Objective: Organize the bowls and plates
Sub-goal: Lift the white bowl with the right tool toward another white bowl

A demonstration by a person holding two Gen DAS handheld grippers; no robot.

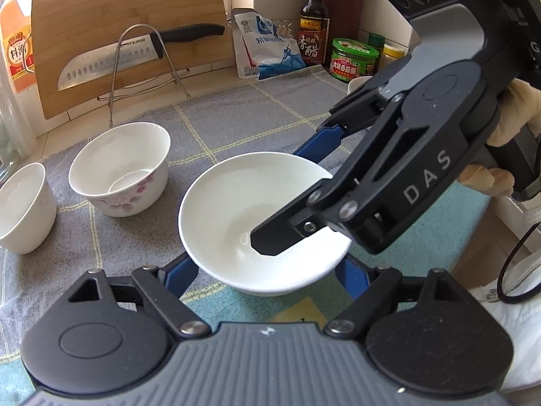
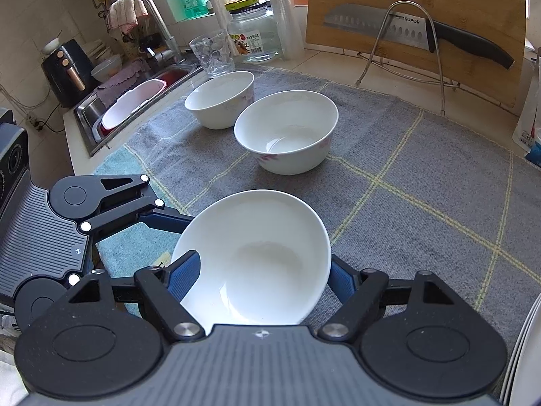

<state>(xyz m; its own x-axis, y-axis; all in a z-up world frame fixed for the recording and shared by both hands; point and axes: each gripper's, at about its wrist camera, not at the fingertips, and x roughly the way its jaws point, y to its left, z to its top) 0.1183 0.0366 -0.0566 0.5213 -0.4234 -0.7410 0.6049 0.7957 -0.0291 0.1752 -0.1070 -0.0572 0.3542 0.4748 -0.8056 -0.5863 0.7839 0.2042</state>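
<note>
A plain white bowl is held above the grey checked cloth. My right gripper grips its rim, one blue finger inside the bowl and the other outside; it also shows in the left wrist view. My left gripper straddles the same bowl from below, jaws wide, blue fingers beside its sides; contact cannot be told. Two flowered white bowls stand on the cloth: a nearer one and a farther one.
A wire rack with a knife stands before a bamboo board. Sauce bottles and jars and a salt bag line the back wall. A glass, a jar and the sink lie left.
</note>
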